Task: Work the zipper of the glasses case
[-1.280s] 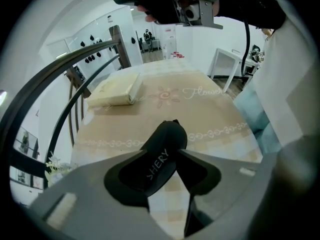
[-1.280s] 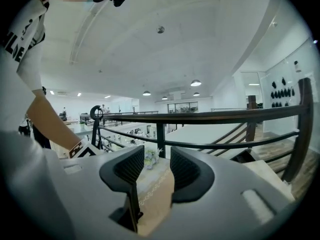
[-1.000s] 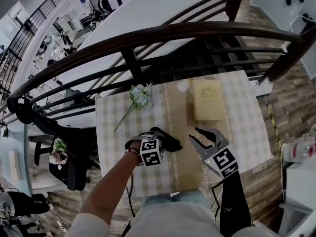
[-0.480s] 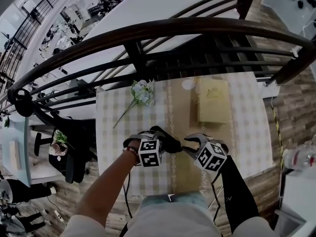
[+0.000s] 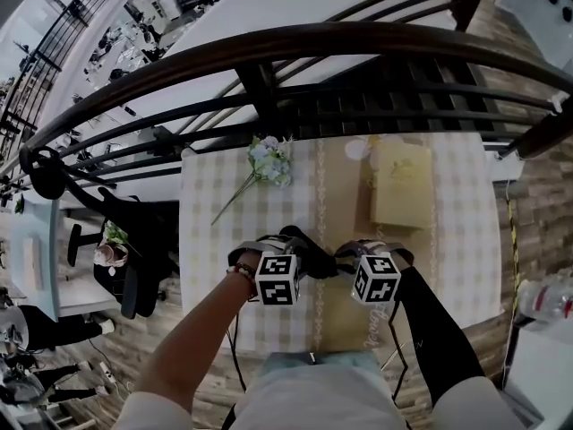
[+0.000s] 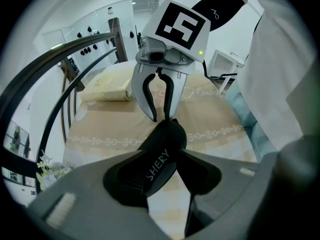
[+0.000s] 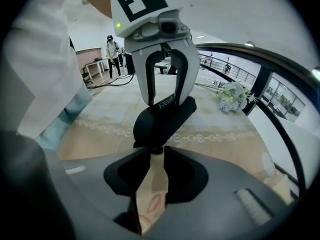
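Note:
A black glasses case is held over the table's near middle. My left gripper is shut on it, the jaws clamping its lettered body. My right gripper faces the left one from the other side. In the right gripper view its jaws are closed to a narrow gap on the small zipper pull at the near end of the case. From the left gripper view, the right gripper pinches the case's far tip. The zipper line itself is hard to see.
The table has a checked cloth with a beige runner. A cream book-like box lies at the back right, a small flower bunch at the back left. A dark curved railing runs behind the table.
My right gripper has moved left from the table's right side to the case, and its jaws went from open to closed on the case's end. The left gripper kept holding the case.

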Action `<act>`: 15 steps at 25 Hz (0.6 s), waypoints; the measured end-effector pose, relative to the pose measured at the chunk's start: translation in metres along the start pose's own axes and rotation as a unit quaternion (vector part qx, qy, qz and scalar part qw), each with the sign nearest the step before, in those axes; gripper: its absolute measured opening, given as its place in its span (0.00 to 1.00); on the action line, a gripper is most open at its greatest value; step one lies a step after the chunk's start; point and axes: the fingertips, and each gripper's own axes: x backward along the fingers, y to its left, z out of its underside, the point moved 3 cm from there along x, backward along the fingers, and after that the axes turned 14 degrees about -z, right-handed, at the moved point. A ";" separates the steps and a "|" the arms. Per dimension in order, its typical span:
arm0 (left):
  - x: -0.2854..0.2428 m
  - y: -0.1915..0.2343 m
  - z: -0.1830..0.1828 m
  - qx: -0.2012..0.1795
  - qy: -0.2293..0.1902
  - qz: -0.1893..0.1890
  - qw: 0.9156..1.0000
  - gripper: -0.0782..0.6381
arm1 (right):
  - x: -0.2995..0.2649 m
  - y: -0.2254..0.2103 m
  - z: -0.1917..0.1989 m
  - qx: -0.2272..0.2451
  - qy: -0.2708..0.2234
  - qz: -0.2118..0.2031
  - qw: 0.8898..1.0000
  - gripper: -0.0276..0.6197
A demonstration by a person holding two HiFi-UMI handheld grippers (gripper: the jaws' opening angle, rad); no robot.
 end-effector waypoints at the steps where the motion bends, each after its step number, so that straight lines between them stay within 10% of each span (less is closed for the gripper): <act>1: 0.000 -0.002 0.000 0.003 0.001 0.006 1.000 0.38 | -0.001 -0.001 0.000 0.009 0.004 -0.007 1.000 0.22; 15: 0.000 -0.001 0.000 0.004 -0.002 0.011 1.000 0.38 | -0.014 0.001 0.002 0.084 0.057 -0.031 0.994 0.12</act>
